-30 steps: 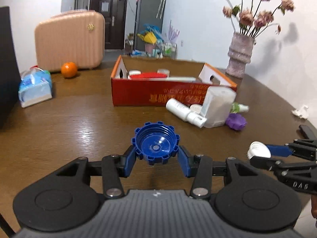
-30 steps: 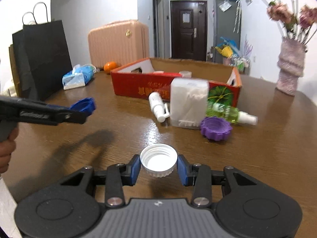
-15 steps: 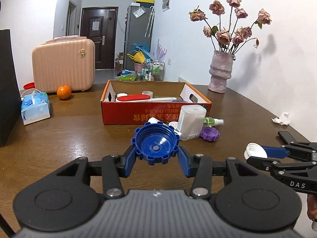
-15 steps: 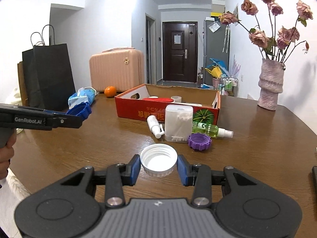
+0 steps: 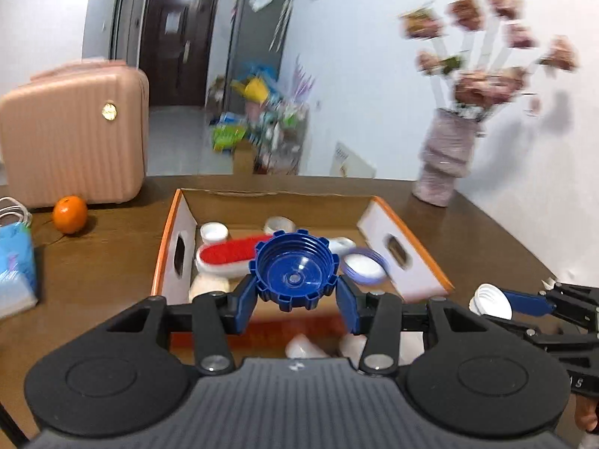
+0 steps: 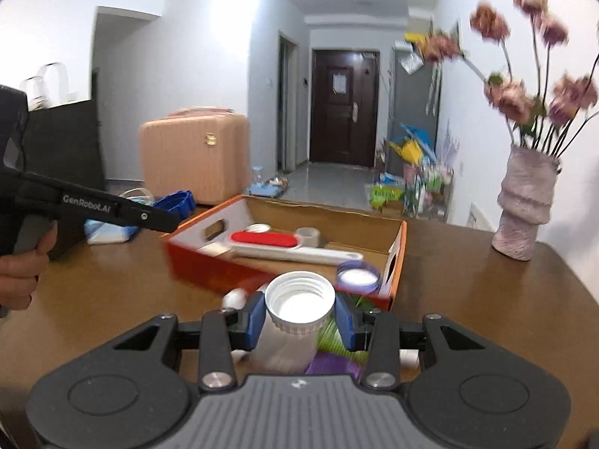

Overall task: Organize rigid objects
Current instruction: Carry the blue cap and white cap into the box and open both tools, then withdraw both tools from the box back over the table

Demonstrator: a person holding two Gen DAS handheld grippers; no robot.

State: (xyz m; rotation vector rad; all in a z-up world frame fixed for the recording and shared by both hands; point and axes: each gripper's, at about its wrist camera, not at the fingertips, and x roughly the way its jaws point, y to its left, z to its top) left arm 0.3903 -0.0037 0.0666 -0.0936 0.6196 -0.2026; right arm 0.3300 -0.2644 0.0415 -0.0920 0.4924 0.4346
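My left gripper (image 5: 297,295) is shut on a blue ridged cap (image 5: 295,270), held hollow side up above the near wall of the red cardboard box (image 5: 413,262). My right gripper (image 6: 299,316) is shut on a white screw cap (image 6: 299,301), close to the box's (image 6: 398,258) near right corner. Inside the box lie a red-and-white brush (image 5: 228,256), a purple-rimmed lid (image 5: 363,265) and small white caps. From the right wrist view the left gripper (image 6: 176,205) shows at the left with the blue cap (image 6: 176,202); from the left wrist view the right gripper (image 5: 498,301) shows at the right with the white cap (image 5: 490,299).
Below the right gripper, before the box, lie a clear white container (image 6: 284,348), a green bottle (image 6: 333,336) and a purple lid (image 6: 333,368). A vase of flowers (image 6: 524,205) stands right. An orange (image 5: 70,214), a tissue pack (image 5: 15,262), a pink case (image 5: 75,131) and a black bag (image 6: 63,149) are left.
Both grippers have risen and moved forward to the red box, each still carrying its cap. The box now fills the middle of both views.
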